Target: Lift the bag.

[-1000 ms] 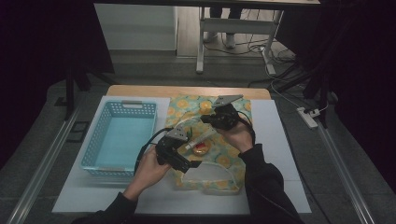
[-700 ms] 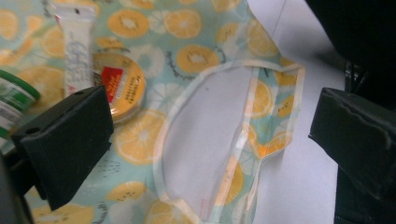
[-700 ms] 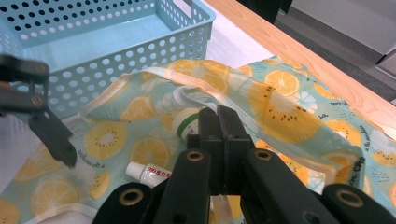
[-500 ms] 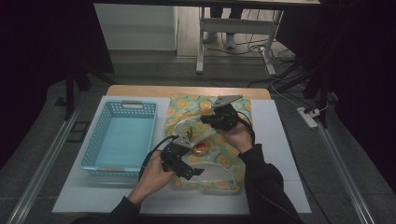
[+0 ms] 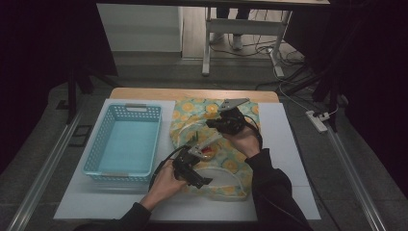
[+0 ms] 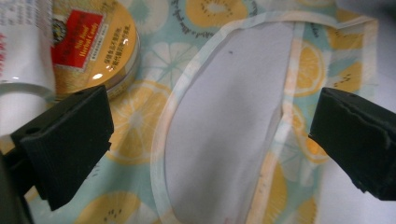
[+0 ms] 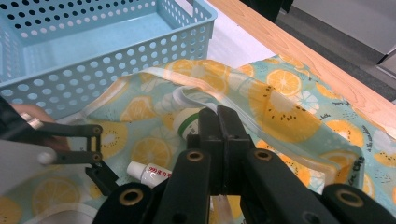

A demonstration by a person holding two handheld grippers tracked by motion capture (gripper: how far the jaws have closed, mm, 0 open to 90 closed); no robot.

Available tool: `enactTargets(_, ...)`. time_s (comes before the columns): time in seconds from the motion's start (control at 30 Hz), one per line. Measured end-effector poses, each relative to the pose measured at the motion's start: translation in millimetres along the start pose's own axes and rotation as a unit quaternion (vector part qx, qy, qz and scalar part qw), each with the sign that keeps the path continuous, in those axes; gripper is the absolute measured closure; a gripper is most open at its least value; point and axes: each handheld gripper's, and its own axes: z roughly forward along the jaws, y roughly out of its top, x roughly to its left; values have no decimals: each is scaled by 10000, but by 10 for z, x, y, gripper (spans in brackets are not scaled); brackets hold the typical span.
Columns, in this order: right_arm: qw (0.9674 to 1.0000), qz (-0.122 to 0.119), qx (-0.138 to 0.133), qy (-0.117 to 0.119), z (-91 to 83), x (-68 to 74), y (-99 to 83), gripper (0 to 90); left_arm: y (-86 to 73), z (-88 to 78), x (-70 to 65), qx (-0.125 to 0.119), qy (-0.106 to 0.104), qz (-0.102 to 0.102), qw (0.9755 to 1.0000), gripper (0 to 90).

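- The table (image 5: pixel 288 159) is carrying a white mat, with a light-blue perforated basket (image 5: pixel 122 142) sitting empty at the left and a lemon-print fabric bag (image 5: pixel 226 166) lying just beside it, toward the middle.
- The bag is being held open: the right gripper (image 5: pixel 222 124) is pinching the bag's upper rim, its jaws pressed together on the trimmed edge and lifting it into a raised flap.
- The step in hand looks like emptying the bag, and the lifted rim is giving the other tool a way in.
- The left gripper (image 5: pixel 195 153) is hovering low over the bag's mouth with its jaws spread wide and nothing between them; its black pads (image 6: pixel 70 140) are framing the bag's handle opening.
- A round yellow tin (image 6: pixel 95 44) with a red label is lying on the fabric just beyond the left pad, touching a white tube (image 6: pixel 21 46) at its side.
- The next move is probably calling for the spread jaws to shift toward the tin, straddle its rim and close, while the right gripper is holding the flap up.
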Motion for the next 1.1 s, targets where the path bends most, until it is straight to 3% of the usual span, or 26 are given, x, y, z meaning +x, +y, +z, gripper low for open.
enactTargets(0.27,10000,-5,1,3,9,1,-2,900,-41,128,87,147,284,36,9995,14)
enactTargets(0.47,10000,-15,2,8,11,3,0,900,-55,147,106,322,527,202,9979,118)
enactTargets(0.77,10000,-6,8,16,9,9,2,900,-16,63,178,405,672,-48,9969,480)
enactTargets(0.83,10000,8,-2,30,9,3,0,900,0,62,166,438,631,-51,9970,627)
enactTargets(1.1,10000,33,38,32,13,-8,-11,900,32,68,196,486,550,-305,9968,889)
